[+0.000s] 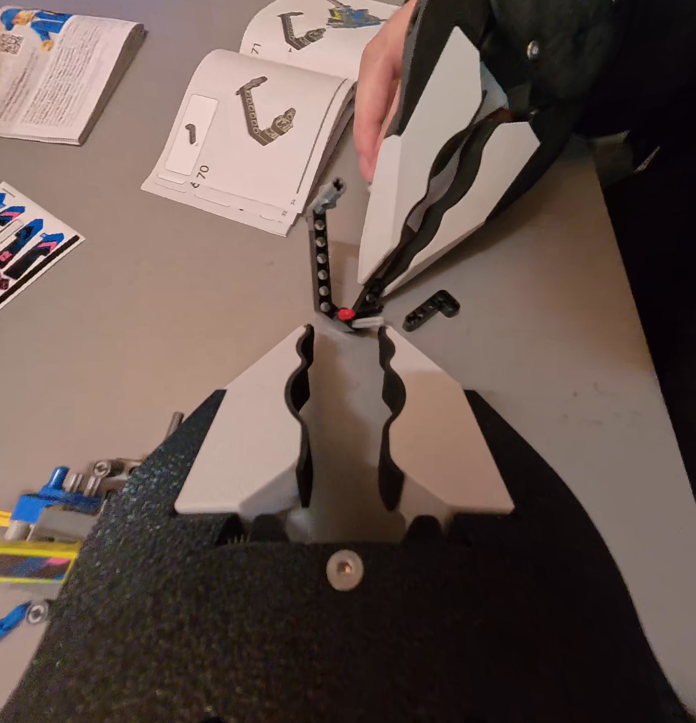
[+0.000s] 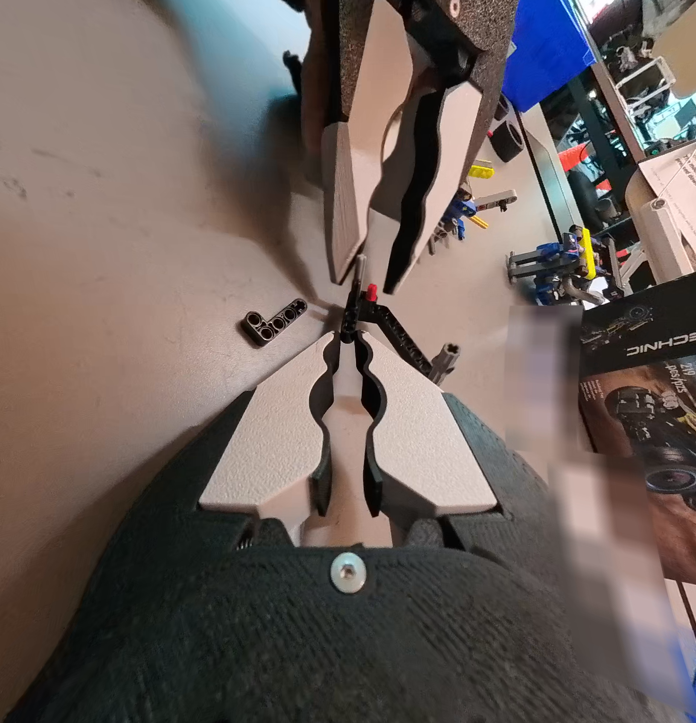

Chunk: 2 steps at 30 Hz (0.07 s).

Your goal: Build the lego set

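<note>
My right gripper (image 2: 348,337) is shut on one arm of a black V-shaped beam assembly (image 2: 397,336) and holds it just above the grey table (image 2: 103,234). A red pin (image 2: 371,291) and a light grey pin (image 2: 361,268) stick out at the assembly's bend, and a grey axle connector (image 2: 446,364) caps its far arm. In the left wrist view the right gripper (image 1: 369,292) clamps the beam (image 1: 322,258) from the upper right. My left gripper (image 1: 344,330) is open, its tips on either side of the grey pin (image 1: 369,322) without pressing it. It also shows in the right wrist view (image 2: 367,279).
A loose black L-shaped beam (image 1: 430,311) lies on the table just right of the assembly. Open instruction booklets (image 1: 252,129), a sticker sheet (image 1: 21,242) and a blue and yellow model (image 1: 45,508) lie to the left. A set box (image 2: 651,391) stands nearby. A person's hand (image 1: 377,98) holds the right gripper.
</note>
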### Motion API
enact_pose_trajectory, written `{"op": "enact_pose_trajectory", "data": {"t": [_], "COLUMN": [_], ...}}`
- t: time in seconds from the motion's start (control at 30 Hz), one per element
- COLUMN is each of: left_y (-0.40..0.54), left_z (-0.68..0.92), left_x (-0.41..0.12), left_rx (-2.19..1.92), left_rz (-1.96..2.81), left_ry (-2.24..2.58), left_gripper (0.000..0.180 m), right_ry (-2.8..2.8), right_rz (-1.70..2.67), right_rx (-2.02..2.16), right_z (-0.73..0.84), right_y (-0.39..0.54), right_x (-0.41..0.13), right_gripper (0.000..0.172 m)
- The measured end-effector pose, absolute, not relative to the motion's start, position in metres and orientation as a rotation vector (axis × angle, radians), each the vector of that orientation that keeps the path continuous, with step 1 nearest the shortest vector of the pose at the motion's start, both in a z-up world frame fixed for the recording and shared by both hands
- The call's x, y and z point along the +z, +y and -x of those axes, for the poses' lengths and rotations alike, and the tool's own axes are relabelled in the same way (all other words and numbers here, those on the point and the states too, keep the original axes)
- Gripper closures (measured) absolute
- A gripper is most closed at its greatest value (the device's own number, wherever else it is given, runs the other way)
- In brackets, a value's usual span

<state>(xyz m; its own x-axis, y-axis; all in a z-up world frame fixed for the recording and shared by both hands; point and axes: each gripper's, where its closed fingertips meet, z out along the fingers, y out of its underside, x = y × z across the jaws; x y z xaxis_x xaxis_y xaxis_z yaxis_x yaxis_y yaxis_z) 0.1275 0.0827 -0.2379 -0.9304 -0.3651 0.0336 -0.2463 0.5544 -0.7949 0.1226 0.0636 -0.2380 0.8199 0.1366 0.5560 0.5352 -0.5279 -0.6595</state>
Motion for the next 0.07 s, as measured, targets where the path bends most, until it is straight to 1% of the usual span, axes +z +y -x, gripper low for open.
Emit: {"op": "enact_pose_trajectory", "data": {"t": [0.03, 0.07], "left_y": [0.0840, 0.0849], "left_z": [-0.1288, -0.1285], "left_x": [-0.2373, -0.2370], "left_rx": [-1.336, -1.351], "left_rz": [0.551, 0.567], "left_ry": [2.649, 2.660], "left_gripper": [0.151, 0.153], "right_ry": [-0.493, -0.498], "right_rz": [2.097, 2.096], "right_rx": [-0.551, -0.545], "right_z": [-0.1225, -0.1220], "right_y": [0.0635, 0.0634], "right_x": [-0.2382, -0.2382], "right_gripper": [0.167, 0.167]}}
